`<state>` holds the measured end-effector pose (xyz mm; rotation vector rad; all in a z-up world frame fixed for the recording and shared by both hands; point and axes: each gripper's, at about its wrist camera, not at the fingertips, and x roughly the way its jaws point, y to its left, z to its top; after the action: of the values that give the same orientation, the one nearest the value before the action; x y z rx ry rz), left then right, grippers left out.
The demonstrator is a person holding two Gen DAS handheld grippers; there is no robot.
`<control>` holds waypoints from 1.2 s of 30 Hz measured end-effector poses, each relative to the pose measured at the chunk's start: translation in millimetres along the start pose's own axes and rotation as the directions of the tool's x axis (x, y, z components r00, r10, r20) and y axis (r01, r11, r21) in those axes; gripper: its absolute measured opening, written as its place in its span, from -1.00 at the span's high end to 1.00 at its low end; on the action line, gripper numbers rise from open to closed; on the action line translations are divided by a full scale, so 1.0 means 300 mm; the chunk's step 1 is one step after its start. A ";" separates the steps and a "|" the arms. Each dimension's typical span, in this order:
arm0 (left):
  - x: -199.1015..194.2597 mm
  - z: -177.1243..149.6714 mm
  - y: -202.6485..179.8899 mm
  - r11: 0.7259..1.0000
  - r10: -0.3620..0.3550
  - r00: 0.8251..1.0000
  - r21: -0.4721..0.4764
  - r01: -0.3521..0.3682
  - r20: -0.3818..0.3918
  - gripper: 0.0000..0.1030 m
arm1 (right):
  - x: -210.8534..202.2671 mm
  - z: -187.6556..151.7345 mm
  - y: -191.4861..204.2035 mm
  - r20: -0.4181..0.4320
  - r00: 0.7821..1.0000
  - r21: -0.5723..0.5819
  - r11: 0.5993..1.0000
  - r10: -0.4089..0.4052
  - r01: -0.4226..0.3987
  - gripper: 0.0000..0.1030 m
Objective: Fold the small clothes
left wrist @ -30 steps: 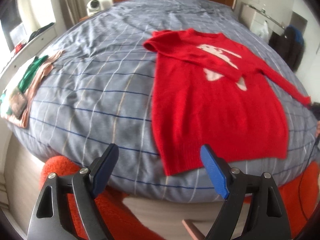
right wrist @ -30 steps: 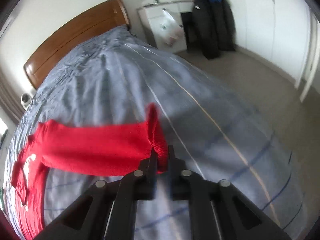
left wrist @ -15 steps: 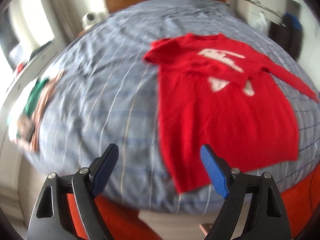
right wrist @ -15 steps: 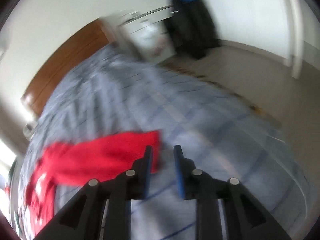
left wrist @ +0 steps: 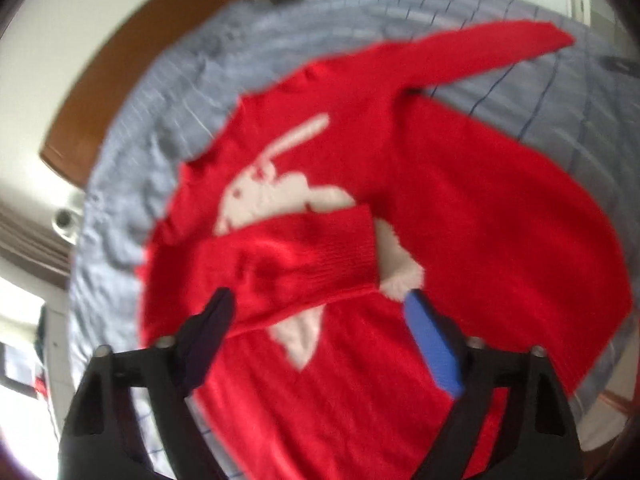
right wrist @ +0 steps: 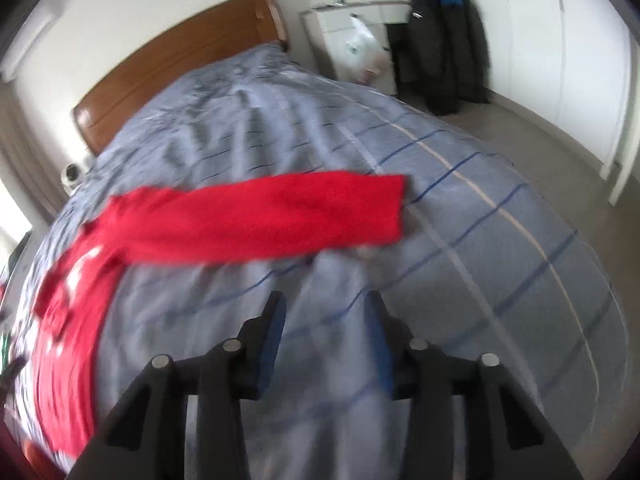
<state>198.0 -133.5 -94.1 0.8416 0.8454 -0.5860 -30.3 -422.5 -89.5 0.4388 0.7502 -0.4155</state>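
A red sweater [left wrist: 460, 200] with a white rabbit figure lies flat on the grey-blue checked bed cover [left wrist: 168, 100]. One sleeve [left wrist: 304, 256] is folded across its chest. The other sleeve [right wrist: 260, 220] lies stretched out sideways on the cover. My left gripper [left wrist: 320, 308] is open and empty, just above the folded sleeve's cuff. My right gripper [right wrist: 324, 308] is open and empty, a little short of the stretched sleeve's cuff.
A wooden headboard [right wrist: 180, 60] stands at the far end of the bed. A white cabinet [right wrist: 352, 44] and a dark hanging jacket [right wrist: 444, 44] stand to the right of the bed, beside bare floor [right wrist: 560, 152].
My right gripper opened and let go of the sleeve, which now lies flat on the bed. My left gripper moved in over the sweater's chest, staying open.
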 end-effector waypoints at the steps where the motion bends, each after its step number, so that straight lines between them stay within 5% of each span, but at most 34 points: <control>1: 0.029 0.001 0.000 1.000 -0.012 1.000 -0.003 0.012 -0.011 -0.59 | -0.031 -0.036 0.025 0.008 1.000 -0.033 0.999 0.015 -0.015 0.14; 2: 0.048 -0.002 0.000 1.000 -0.016 1.000 -0.007 0.016 -0.015 -0.34 | -0.049 -0.053 0.047 0.015 1.000 -0.053 0.998 0.023 -0.022 0.12; 5: 0.087 -0.022 0.031 0.995 -0.055 0.998 -0.086 0.052 -0.039 0.92 | -0.104 -0.122 0.109 0.039 0.998 -0.110 0.993 0.053 -0.048 0.09; 8: 0.014 -0.068 0.164 0.949 -0.092 0.994 -0.299 0.105 0.059 0.94 | -0.108 -0.157 0.151 0.058 0.996 -0.151 0.987 0.063 -0.054 0.09; 10: -0.049 -0.127 0.300 0.886 -0.071 0.991 -0.450 0.114 0.112 0.94 | -0.121 -0.169 0.168 0.075 0.995 -0.170 0.984 0.063 -0.049 0.09; 13: -0.128 -0.313 0.584 0.699 0.055 0.992 -0.714 0.041 0.110 0.95 | -0.142 -0.196 0.175 0.075 0.995 -0.183 0.982 0.064 -0.049 0.08; 17: -0.138 -0.608 0.865 0.414 0.203 0.976 -0.897 -0.156 -0.076 0.95 | -0.131 -0.195 0.158 0.070 0.995 -0.164 0.985 0.066 -0.054 0.09; 20: -0.102 -0.786 0.956 0.285 0.226 0.949 -0.917 -0.280 -0.219 0.96 | -0.118 -0.192 0.150 0.062 0.996 -0.147 0.987 0.067 -0.057 0.08; 29: 0.018 -1.034 0.943 0.089 0.157 0.923 -0.926 -0.366 -0.350 0.96 | -0.099 -0.196 0.161 0.038 0.998 -0.157 0.987 0.048 -0.042 0.08; 32: 0.019 -1.054 0.957 0.073 0.179 0.915 -0.923 -0.378 -0.361 0.96 | -0.092 -0.196 0.157 0.031 0.999 -0.153 0.988 0.043 -0.038 0.08; 36: 0.039 -1.059 0.987 0.105 0.203 0.898 -0.903 -0.416 -0.390 0.97 | -0.086 -0.195 0.147 0.025 0.999 -0.141 0.989 0.039 -0.035 0.09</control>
<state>293.0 290.1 -107.9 -0.2245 0.9394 0.5176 -57.4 -350.2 -98.9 0.3137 0.7380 -0.3314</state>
